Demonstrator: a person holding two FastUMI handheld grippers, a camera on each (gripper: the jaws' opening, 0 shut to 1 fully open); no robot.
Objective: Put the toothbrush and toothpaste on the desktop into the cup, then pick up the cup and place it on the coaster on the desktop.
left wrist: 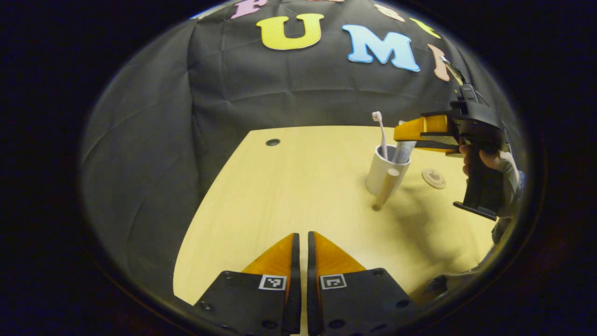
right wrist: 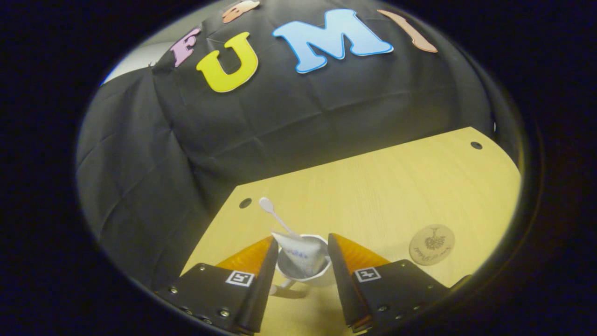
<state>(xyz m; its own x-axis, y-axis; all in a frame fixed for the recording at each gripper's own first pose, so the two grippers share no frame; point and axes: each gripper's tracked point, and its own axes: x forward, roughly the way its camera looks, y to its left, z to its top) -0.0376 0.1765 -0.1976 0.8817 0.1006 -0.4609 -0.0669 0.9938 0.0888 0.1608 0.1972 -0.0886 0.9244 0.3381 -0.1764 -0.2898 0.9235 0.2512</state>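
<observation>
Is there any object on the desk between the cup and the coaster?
Nothing visible does. The white cup, holding the toothbrush and toothpaste, stands left of the coaster, with bare desk between them.

The table [left wrist: 289, 186] is a pale wood-grain top with a rounded edge and small dark round holes near its far side, set against the black cloth wall. A white cup [left wrist: 383, 173] stands upright on it with a toothbrush [left wrist: 380, 133] and a toothpaste tube [right wrist: 301, 254] standing in it, and its wooden handle [left wrist: 385, 189] slants down to touch the table. A round wooden coaster [right wrist: 432, 244] with a dark printed emblem lies flat on the table near the cup, apart from it, with bare wood between them.
</observation>
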